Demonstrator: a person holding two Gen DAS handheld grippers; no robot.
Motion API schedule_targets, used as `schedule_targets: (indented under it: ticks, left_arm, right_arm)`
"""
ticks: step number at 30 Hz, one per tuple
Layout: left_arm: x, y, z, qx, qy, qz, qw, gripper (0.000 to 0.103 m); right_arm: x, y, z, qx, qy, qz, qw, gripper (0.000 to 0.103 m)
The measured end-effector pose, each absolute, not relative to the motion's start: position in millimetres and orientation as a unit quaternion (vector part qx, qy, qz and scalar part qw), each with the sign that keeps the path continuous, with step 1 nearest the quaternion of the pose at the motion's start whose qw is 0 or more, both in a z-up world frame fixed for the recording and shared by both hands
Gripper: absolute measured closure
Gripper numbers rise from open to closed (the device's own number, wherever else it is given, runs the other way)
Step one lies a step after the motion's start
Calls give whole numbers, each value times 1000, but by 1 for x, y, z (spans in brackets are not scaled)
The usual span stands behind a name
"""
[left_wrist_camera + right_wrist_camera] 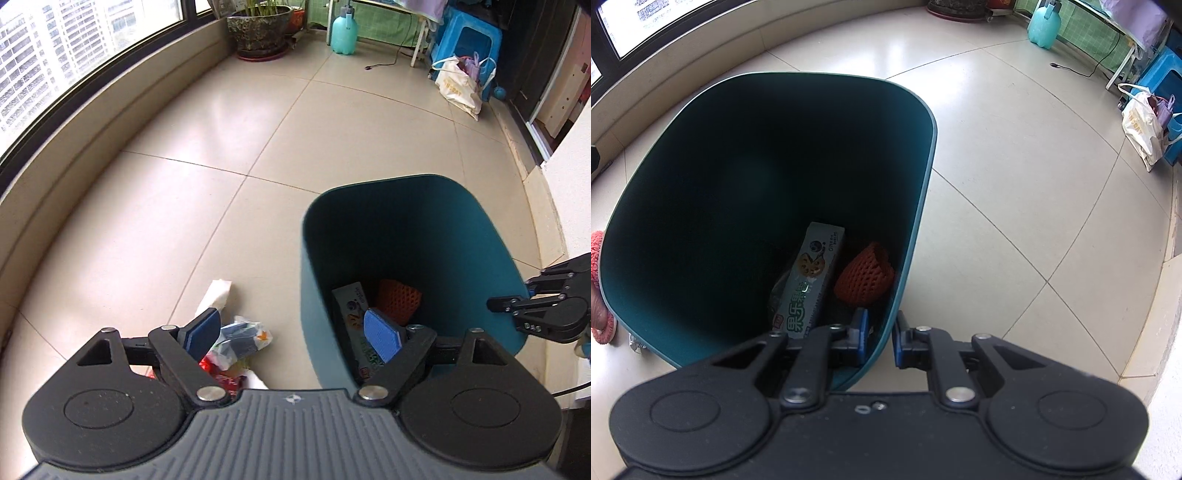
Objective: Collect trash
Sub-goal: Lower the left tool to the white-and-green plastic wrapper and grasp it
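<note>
**Gripping the bin, trash half gathered**

Pinching the near wall of a teal bin (768,155), the right gripper (880,339) has one blue pad inside the rim and one outside, pressed together on the plastic. The bin leans on the tiled floor (221,147), its mouth turned up toward both cameras.

Inside it lies a long pale box (812,280), propped against the near wall, its long axis running from the bottom up toward the right gripper, printed face showing. Just beside it, on the right, sits an orange foam net (864,280), its open end pointing up and away.

The left gripper (291,334) hangs above the floor with its jaws spread wide and nothing between them; one pad shows over the bin's mouth, the other over a heap of wrappers (236,343) left of the bin. A white tissue (216,295) lies at the far edge of that heap, its length pointing away toward the window wall.

Beyond stand a plant pot (260,29), a teal sprayer (343,31), a blue stool (469,40) and a white bag (460,88).
</note>
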State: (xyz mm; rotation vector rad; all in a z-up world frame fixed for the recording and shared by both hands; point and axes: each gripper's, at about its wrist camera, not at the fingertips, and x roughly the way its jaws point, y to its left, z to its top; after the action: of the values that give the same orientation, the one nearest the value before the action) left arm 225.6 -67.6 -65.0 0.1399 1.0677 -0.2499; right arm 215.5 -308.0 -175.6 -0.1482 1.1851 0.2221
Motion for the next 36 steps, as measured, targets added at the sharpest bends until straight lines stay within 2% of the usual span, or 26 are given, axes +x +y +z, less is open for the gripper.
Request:
schedule_targets:
  ticks: [13,26,33,34,36]
  left_arm:
    - [265,5,-165,2,578,-84,811,18]
    - [305,-5,-294,70,621,-67,778,18]
    - [323,-4,-339,92,628,-37,772,19]
    - [323,-3,-341,95,627,-32,773,20]
    - [324,-2,-344,93,626,-27,774,39]
  right_arm:
    - [215,-305,-177,-80,560,104,818,90]
    - [217,-302,-181,-83,562,106,816,90]
    - [221,-303,-183,-84,570,108,810,90]
    - [222,-303,-184,-84,571,107,810,90]
    - [223,-302,-185,-86,573,107,808,90]
